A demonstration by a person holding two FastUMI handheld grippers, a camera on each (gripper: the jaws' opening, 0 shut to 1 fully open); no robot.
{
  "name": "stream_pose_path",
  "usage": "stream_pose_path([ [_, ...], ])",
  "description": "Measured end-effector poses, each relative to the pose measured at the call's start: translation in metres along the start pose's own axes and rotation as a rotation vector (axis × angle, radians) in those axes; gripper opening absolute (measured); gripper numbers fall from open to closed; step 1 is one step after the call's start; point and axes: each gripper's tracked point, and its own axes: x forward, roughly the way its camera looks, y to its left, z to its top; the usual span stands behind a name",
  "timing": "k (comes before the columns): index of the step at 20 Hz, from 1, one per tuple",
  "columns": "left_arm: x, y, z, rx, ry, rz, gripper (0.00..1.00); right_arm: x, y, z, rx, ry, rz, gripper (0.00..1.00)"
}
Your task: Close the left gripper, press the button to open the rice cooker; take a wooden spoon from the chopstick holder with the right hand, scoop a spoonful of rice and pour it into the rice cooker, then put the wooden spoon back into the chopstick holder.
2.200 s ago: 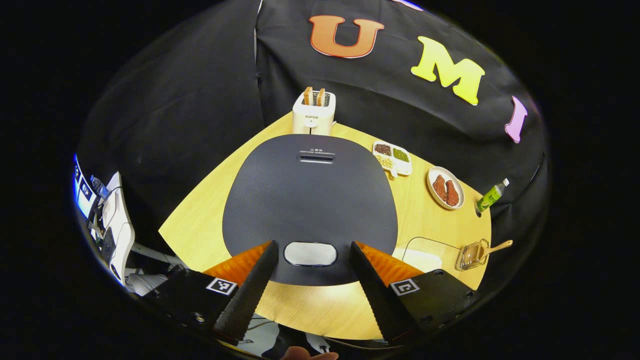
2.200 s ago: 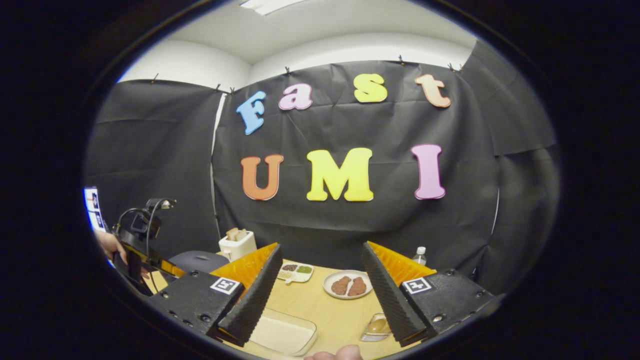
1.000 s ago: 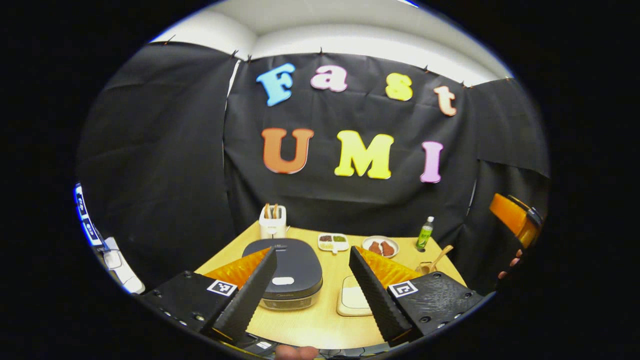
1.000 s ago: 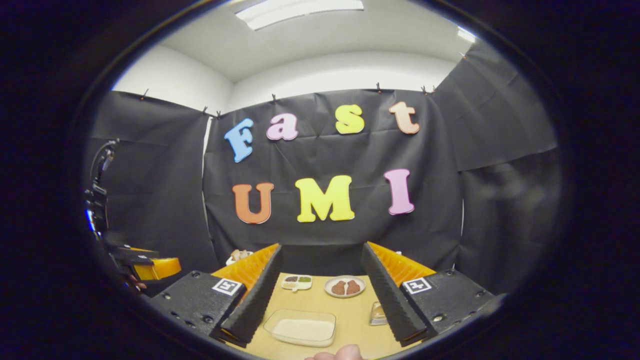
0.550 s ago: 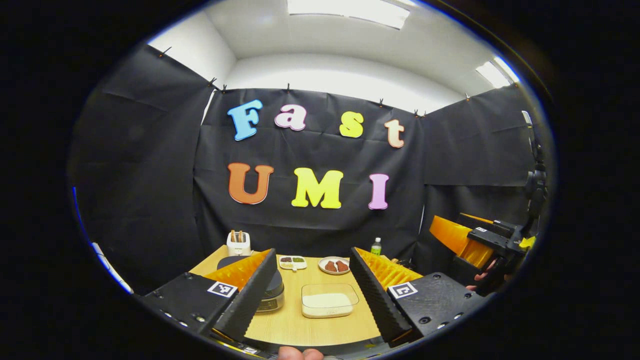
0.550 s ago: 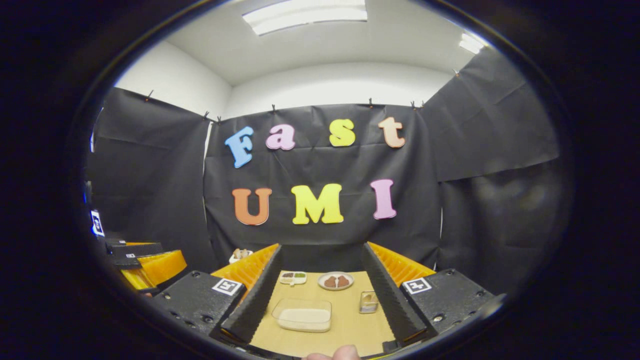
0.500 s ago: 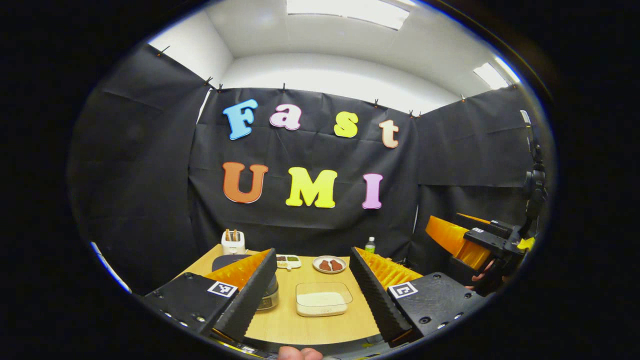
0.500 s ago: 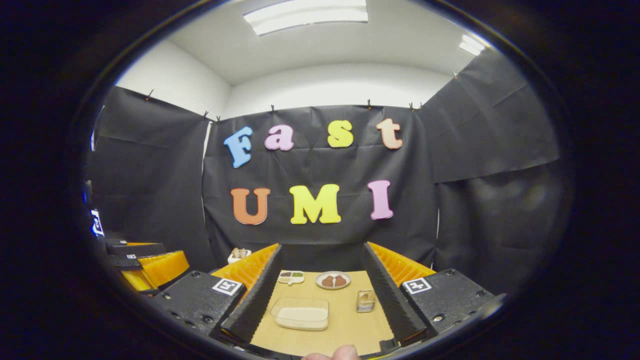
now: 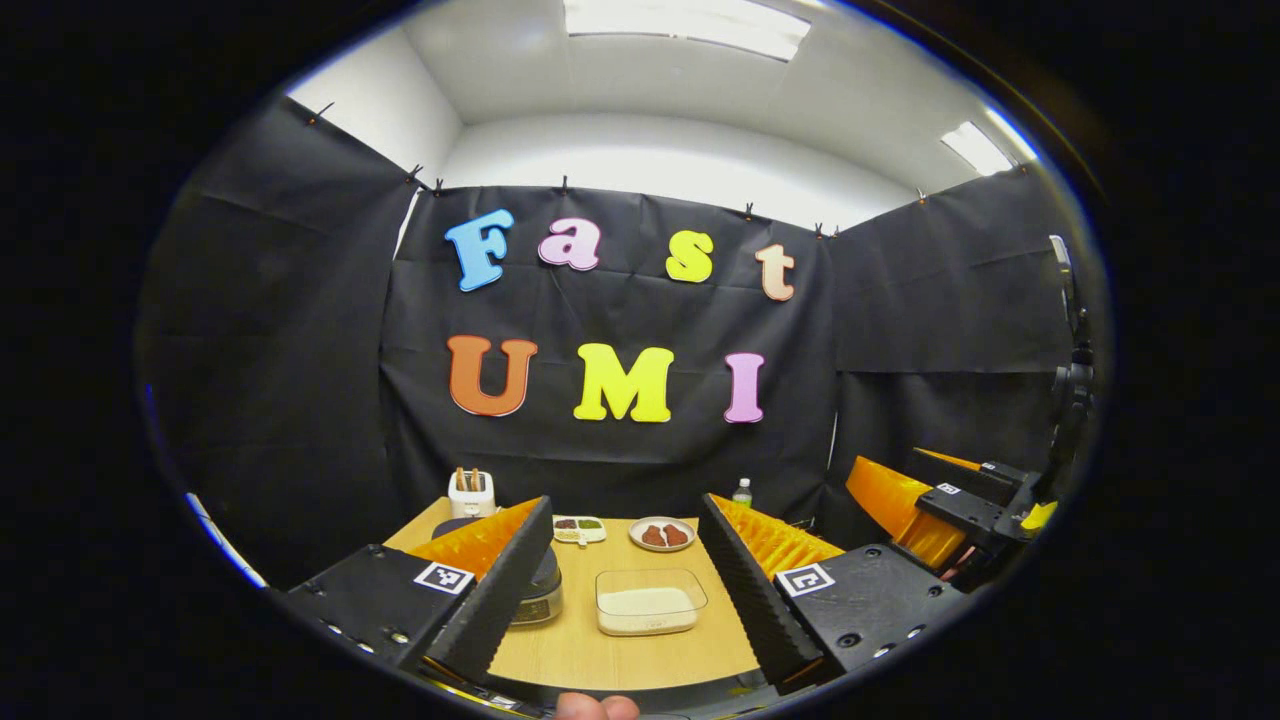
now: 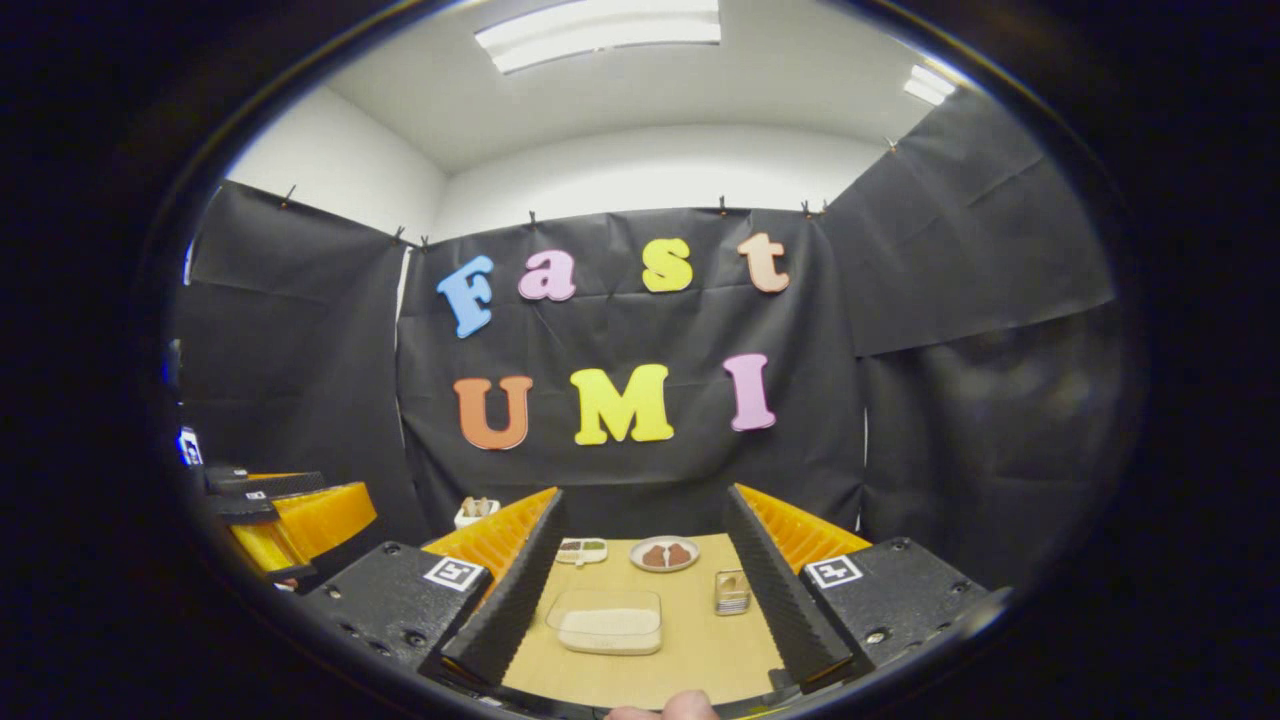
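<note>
I have both grippers spread wide, empty: left gripper point(image 9: 625, 580), right gripper point(image 10: 640, 580). Rice cooker point(image 9: 545, 592) sits behind my left finger; chopstick holder point(image 10: 733, 592) beside rice tray point(image 10: 607, 622).

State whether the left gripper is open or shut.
Open: in the left gripper view, the left gripper shows a wide gap between its fingers, with nothing held.
</note>
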Motion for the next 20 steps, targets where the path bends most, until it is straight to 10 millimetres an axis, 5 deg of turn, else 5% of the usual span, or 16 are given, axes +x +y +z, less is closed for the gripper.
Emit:
stream_pose_path([
  [10, 0.006, 0.021, 0.001, 0.014, -0.008, 0.054, 0.95, 0.022, 0.013, -0.006, 0.011, 0.006, 0.041, 1.00],
  [20, 0.012, 0.018, -0.005, 0.038, -0.007, 0.062, 0.94, 0.027, 0.008, -0.012, 0.006, 0.018, 0.046, 0.99],
])
